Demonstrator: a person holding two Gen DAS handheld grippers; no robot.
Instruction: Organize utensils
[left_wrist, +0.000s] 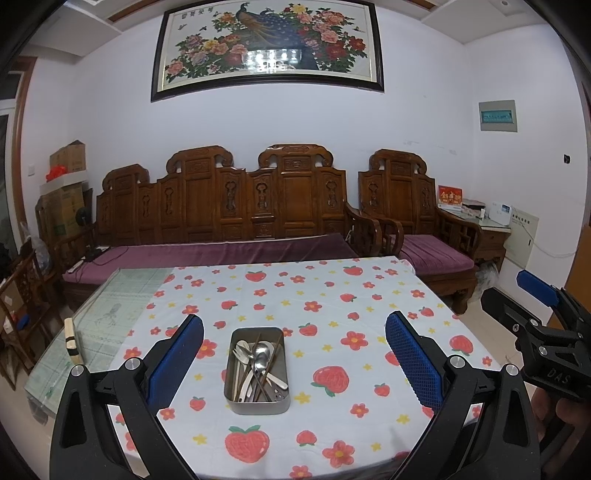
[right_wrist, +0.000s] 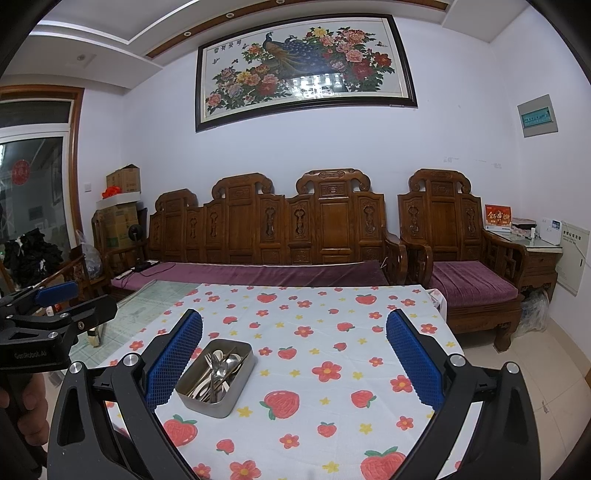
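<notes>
A rectangular metal tin (left_wrist: 236, 400) (right_wrist: 242, 387) sits near the front middle of the table, on the strawberry-print cloth (left_wrist: 332, 295) (right_wrist: 332, 332). Inside lie mixed utensils (left_wrist: 256, 363) (right_wrist: 218, 371): spoons, forks and dark chopsticks, piled together. My left gripper (left_wrist: 294, 363) hangs open above the tin, its blue pads wide apart, nothing between them. My right gripper (right_wrist: 294, 363) is open too, with the tin beside its left pad. Each gripper shows at the edge of the other's view: the right gripper (left_wrist: 537, 291) and the left gripper (right_wrist: 57, 295).
A glass tabletop (left_wrist: 122, 299) (right_wrist: 147, 295) lies bare left of the cloth, with a small wooden block (left_wrist: 72, 339) on its edge. A carved wooden sofa (left_wrist: 229, 206) and armchair (left_wrist: 406, 206) stand behind the table. A hand (right_wrist: 29, 413) holds the left gripper's handle.
</notes>
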